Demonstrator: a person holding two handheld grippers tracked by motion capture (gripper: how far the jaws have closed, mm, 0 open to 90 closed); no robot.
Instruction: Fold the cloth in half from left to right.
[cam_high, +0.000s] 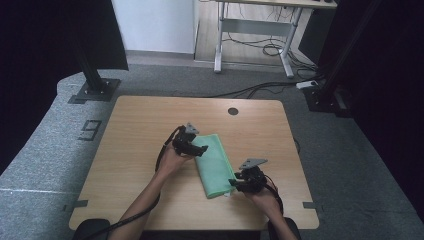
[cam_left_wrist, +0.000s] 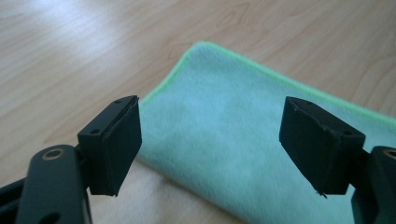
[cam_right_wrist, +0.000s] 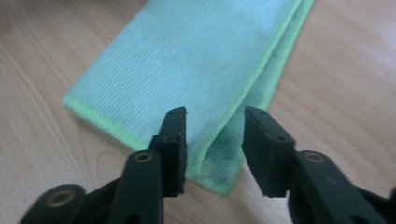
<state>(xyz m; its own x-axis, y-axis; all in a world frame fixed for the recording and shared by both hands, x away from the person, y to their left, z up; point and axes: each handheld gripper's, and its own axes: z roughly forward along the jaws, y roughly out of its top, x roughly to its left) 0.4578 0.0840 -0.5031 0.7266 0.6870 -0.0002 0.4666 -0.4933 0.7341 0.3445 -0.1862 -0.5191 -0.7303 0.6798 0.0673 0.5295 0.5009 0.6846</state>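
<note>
A folded light-green cloth (cam_high: 214, 165) lies flat on the wooden table (cam_high: 135, 150), right of centre. My left gripper (cam_high: 199, 148) hovers at the cloth's far left corner. Its jaws stand wide apart in the left gripper view (cam_left_wrist: 210, 144), over the cloth (cam_left_wrist: 224, 121) with nothing pinched. My right gripper (cam_high: 234, 183) sits at the near right corner. In the right gripper view its jaws (cam_right_wrist: 212, 140) are parted on either side of the cloth's (cam_right_wrist: 196, 60) layered edge, and the pads do not press on it.
A round cable hole (cam_high: 233, 111) sits near the table's far edge. Black stand bases (cam_high: 95, 87) (cam_high: 325, 95) flank the table on the grey carpet. A white-legged desk (cam_high: 252, 30) and floor cables (cam_high: 260, 90) lie beyond.
</note>
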